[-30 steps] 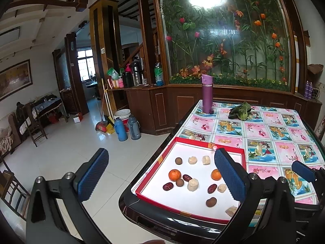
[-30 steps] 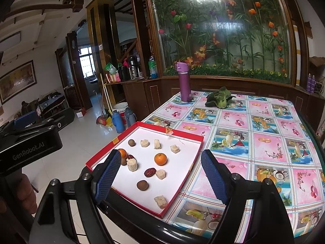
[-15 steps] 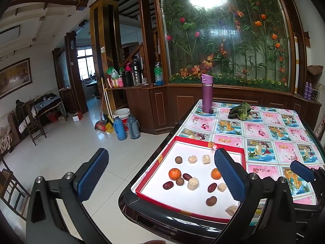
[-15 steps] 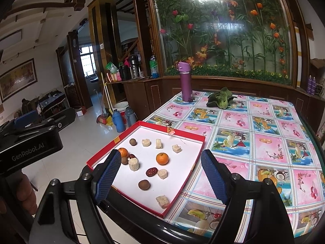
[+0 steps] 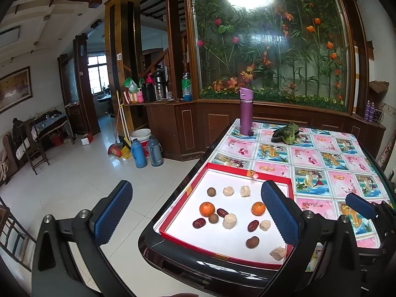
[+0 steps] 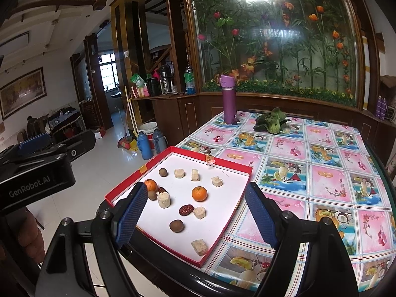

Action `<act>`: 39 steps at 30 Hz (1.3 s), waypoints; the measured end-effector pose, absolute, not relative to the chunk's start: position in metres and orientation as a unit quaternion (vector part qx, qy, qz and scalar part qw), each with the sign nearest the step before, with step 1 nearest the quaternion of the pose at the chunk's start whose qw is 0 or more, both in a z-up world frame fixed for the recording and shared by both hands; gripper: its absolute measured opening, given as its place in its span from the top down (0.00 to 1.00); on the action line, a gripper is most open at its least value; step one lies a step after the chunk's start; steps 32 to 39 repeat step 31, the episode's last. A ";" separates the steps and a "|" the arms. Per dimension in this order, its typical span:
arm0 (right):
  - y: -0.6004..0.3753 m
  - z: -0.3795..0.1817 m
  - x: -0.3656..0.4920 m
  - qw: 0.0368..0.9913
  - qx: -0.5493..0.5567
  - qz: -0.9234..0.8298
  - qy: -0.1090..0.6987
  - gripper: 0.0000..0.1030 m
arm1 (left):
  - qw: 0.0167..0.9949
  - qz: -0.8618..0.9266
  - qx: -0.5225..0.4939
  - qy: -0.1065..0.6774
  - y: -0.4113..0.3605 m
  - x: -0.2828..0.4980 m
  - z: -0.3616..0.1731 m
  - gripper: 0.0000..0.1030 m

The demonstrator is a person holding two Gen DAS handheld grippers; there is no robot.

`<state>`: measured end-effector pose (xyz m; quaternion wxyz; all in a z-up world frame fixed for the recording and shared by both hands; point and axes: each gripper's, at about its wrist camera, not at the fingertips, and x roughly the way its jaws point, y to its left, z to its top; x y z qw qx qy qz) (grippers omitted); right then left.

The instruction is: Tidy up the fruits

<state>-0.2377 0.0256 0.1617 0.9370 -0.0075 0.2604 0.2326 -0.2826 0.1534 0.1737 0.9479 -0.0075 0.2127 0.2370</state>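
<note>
The left gripper (image 5: pixel 195 212) hovers with its blue-padded fingers (image 5: pixel 112 211) spread wide and empty; the right gripper (image 6: pixel 195 216) is likewise released, nothing between its fingers (image 6: pixel 259 216).

The shallow red-rimmed cardboard tray with a white floor (image 6: pixel 230 165) lies on the near corner of the desk (image 6: pixel 321 173), which wears a pink-and-blue fruit-print oilcloth. In the right wrist view the tray fills the gap between the fingers and runs ahead of them; in the left wrist view it sits ahead of the right-hand finger, partly behind it.

Loose on the tray floor, apart from each other, lie two small orange tangerines (image 6: pixel 199 193), dark red wrinkled dates (image 6: pixel 186 210), round brown longans (image 6: pixel 176 225) and pale beige chunks of peeled fruit (image 6: pixel 199 247). One tangerine shows just past the tip of the left-hand finger in the right wrist view, beside a longan and a date.

Far ahead of the fingers, at the desk's far end, a tall purple flask (image 6: pixel 228 99) stands upright, with a leafy green vegetable (image 6: pixel 272 122) lying near it.
</note>
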 end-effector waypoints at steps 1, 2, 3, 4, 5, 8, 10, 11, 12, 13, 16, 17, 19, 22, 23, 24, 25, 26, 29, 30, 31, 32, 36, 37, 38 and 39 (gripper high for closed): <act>0.025 0.162 -0.238 0.937 -0.008 0.233 0.261 0.21 | 0.948 0.236 -0.008 0.213 0.154 -0.282 0.174 0.00; 0.026 0.161 -0.238 0.937 -0.008 0.232 0.261 0.21 | 0.948 0.235 -0.009 0.213 0.153 -0.282 0.174 0.00; 0.026 0.161 -0.238 0.937 -0.008 0.232 0.261 0.21 | 0.948 0.234 -0.009 0.214 0.153 -0.281 0.173 0.00; 0.026 0.161 -0.237 0.937 -0.009 0.232 0.261 0.21 | 0.948 0.233 -0.009 0.214 0.154 -0.281 0.174 0.00; 0.026 0.161 -0.237 0.937 -0.009 0.233 0.262 0.21 | 0.949 0.231 -0.010 0.216 0.154 -0.280 0.173 0.00; 0.028 0.160 -0.235 0.936 -0.008 0.232 0.265 0.21 | 0.949 0.228 -0.012 0.218 0.155 -0.278 0.173 0.00; 0.030 0.158 -0.231 0.935 -0.009 0.232 0.267 0.21 | 0.949 0.227 -0.011 0.218 0.154 -0.278 0.173 0.00; 0.030 0.158 -0.230 0.935 -0.009 0.232 0.268 0.21 | 0.950 0.225 -0.011 0.217 0.154 -0.277 0.172 0.00; 0.031 0.158 -0.229 0.935 -0.009 0.231 0.268 0.21 | 0.950 0.225 -0.009 0.216 0.153 -0.277 0.172 0.00; 0.031 0.158 -0.229 0.935 -0.009 0.231 0.268 0.21 | 0.950 0.224 -0.010 0.217 0.154 -0.277 0.172 0.00; 0.031 0.157 -0.228 0.935 -0.008 0.231 0.270 0.21 | 0.952 0.220 -0.006 0.215 0.157 -0.274 0.173 0.00; 0.031 0.157 -0.226 0.935 -0.008 0.230 0.271 0.21 | 0.952 0.220 -0.006 0.214 0.157 -0.273 0.173 0.00; 0.032 0.156 -0.223 0.934 -0.007 0.229 0.274 0.21 | 0.952 0.218 -0.007 0.215 0.157 -0.273 0.173 0.00; 0.034 0.155 -0.220 0.934 -0.007 0.228 0.276 0.21 | 0.952 0.214 -0.006 0.218 0.160 -0.269 0.174 0.00; 0.035 0.156 -0.219 0.934 -0.007 0.228 0.277 0.21 | 0.952 0.211 -0.005 0.220 0.160 -0.267 0.174 0.00; 0.035 0.156 -0.219 0.934 -0.007 0.228 0.276 0.21 | 0.953 0.209 -0.004 0.221 0.161 -0.266 0.174 0.00; 0.035 0.156 -0.217 0.934 -0.007 0.228 0.276 0.21 | 0.953 0.207 -0.004 0.222 0.162 -0.265 0.175 0.00; 0.036 0.156 -0.217 0.934 -0.008 0.228 0.276 0.21 | 0.953 0.205 -0.005 0.222 0.164 -0.264 0.175 0.00; 0.038 0.155 -0.212 0.933 -0.002 0.231 0.277 0.21 | 0.953 0.201 -0.005 0.225 0.166 -0.261 0.175 0.00; 0.039 0.154 -0.210 0.932 0.001 0.232 0.279 0.21 | 0.954 0.196 -0.006 0.225 0.167 -0.260 0.175 0.00; 0.039 0.153 -0.208 0.931 0.003 0.233 0.280 0.21 | 0.955 0.193 -0.006 0.223 0.168 -0.260 0.175 0.00; 0.039 0.153 -0.208 0.931 0.003 0.233 0.280 0.21 | 0.955 0.193 -0.006 0.223 0.168 -0.260 0.175 0.00; 0.039 0.153 -0.208 0.931 0.003 0.233 0.280 0.21 | 0.955 0.193 -0.006 0.223 0.168 -0.260 0.175 0.00; 0.039 0.153 -0.208 0.931 0.003 0.233 0.280 0.21 | 0.955 0.193 -0.006 0.223 0.168 -0.260 0.175 0.00; 0.039 0.153 -0.208 0.931 0.003 0.233 0.280 0.21 | 0.955 0.193 -0.006 0.223 0.168 -0.260 0.175 0.00; 0.039 0.153 -0.208 0.931 0.003 0.233 0.280 0.21 | 0.955 0.193 -0.006 0.223 0.168 -0.260 0.175 0.00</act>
